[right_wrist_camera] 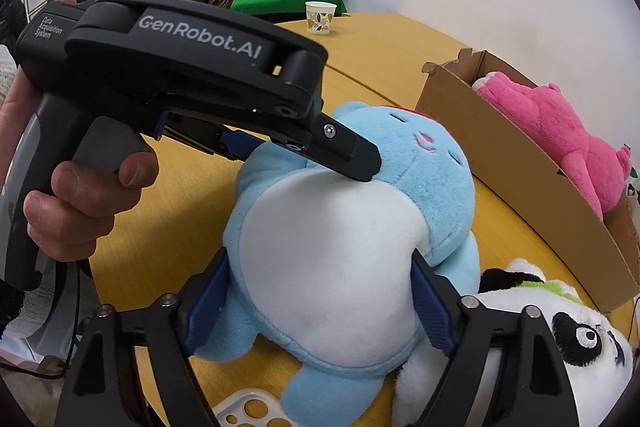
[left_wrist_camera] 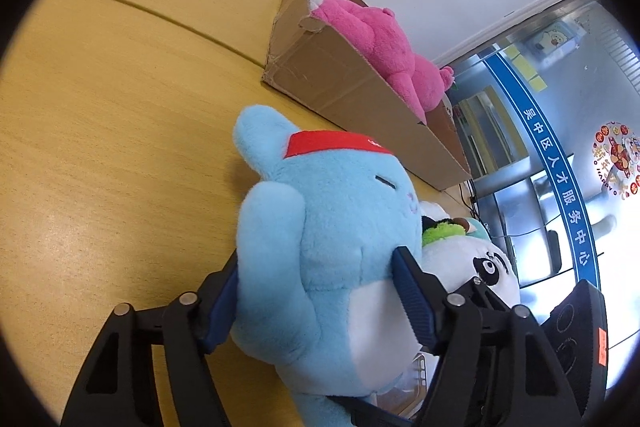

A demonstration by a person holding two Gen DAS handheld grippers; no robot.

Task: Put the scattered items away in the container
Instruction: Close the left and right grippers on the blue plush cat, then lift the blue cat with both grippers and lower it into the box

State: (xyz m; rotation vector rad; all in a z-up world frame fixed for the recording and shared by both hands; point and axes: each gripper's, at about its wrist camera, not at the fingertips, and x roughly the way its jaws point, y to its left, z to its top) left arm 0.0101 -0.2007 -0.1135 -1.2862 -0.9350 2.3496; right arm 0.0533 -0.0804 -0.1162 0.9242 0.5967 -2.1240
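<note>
The blue plush toy (right_wrist_camera: 344, 227) lies on the yellow wooden counter (left_wrist_camera: 112, 131), white belly toward the right wrist camera, with a red band (left_wrist_camera: 340, 143) across its head. It is outside the cardboard box (left_wrist_camera: 340, 79), which stands just behind it on the counter.

Left tongs (left_wrist_camera: 316, 291): both blue pads press into the toy's sides, one at its back and one at the front of the body below the face. The plush dents at both contact lines. State: clamped on the blue plush toy.

Right tongs (right_wrist_camera: 320, 299): the pads sit on either side of the white belly, and the fabric bulges between them. State: clamped on the blue plush toy.

In the right wrist view, the left tongs come in from the upper left, held by a hand (right_wrist_camera: 80, 199), with one black finger lying across the toy below its face.

A pink plush toy (left_wrist_camera: 372, 39) lies inside the cardboard box. A panda plush (right_wrist_camera: 560, 339) rests on the counter, touching the blue toy on the side nearer the box. A paper cup (right_wrist_camera: 319, 17) stands at the far edge of the counter, well apart from the toys
</note>
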